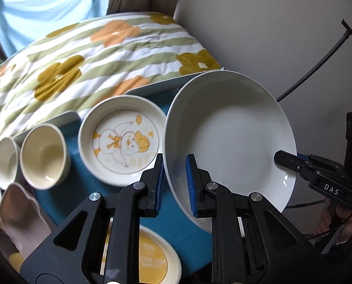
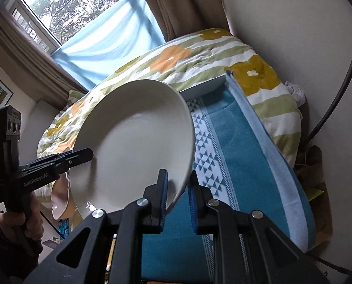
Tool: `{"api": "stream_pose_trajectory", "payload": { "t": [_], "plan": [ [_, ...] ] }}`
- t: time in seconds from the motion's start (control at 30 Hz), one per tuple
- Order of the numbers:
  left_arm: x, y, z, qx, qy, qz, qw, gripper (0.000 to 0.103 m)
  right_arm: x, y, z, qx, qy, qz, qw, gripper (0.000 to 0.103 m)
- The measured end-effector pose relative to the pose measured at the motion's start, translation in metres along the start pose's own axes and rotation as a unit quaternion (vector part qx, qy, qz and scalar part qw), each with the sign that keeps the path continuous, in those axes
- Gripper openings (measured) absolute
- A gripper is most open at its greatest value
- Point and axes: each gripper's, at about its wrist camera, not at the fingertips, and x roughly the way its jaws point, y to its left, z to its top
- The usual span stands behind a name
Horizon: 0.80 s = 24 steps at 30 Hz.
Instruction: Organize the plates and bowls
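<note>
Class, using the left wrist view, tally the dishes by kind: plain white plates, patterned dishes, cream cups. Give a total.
Plain white plate, gripped by both grippers: 1
Patterned dishes, duck dish and yellow dish: 2
Cream cups: 2
Total: 5

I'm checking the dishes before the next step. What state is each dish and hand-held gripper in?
White plate: lifted, tilted, held at two rim spots.
Left hand-held gripper: shut on the white plate's rim.
Right hand-held gripper: shut on the white plate's opposite rim.
Duck plate: resting on the teal cloth, empty.
Two cream cups: upright, side by side, empty.
Yellow plate: lying on the teal cloth, partly hidden.
</note>
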Motion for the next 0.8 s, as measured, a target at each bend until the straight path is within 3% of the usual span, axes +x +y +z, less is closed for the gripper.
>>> {"api": "stream_pose_trajectory", "payload": {
  "t": [0.43,0.63,0.8],
  "plan": [
    [-0.083,0.085,-0.140,-0.105,-0.021,0.060,0.9924,0.015,0.027,0.084,-0.078,-0.064,0.045,0.072,0.994,0.015],
    [-0.078,0.114,-0.190,-0.138,-0.009,0.074,0.9875,0.015,0.054,0.110,-0.106,-0.105,0.073,0.072,0.989,0.015],
    [-0.052,0.131,-0.212,-0.170,0.012,0.071,0.9828,0.015,0.075,0.116,-0.118,-0.124,0.092,0.066,0.986,0.015]
  ]
}}
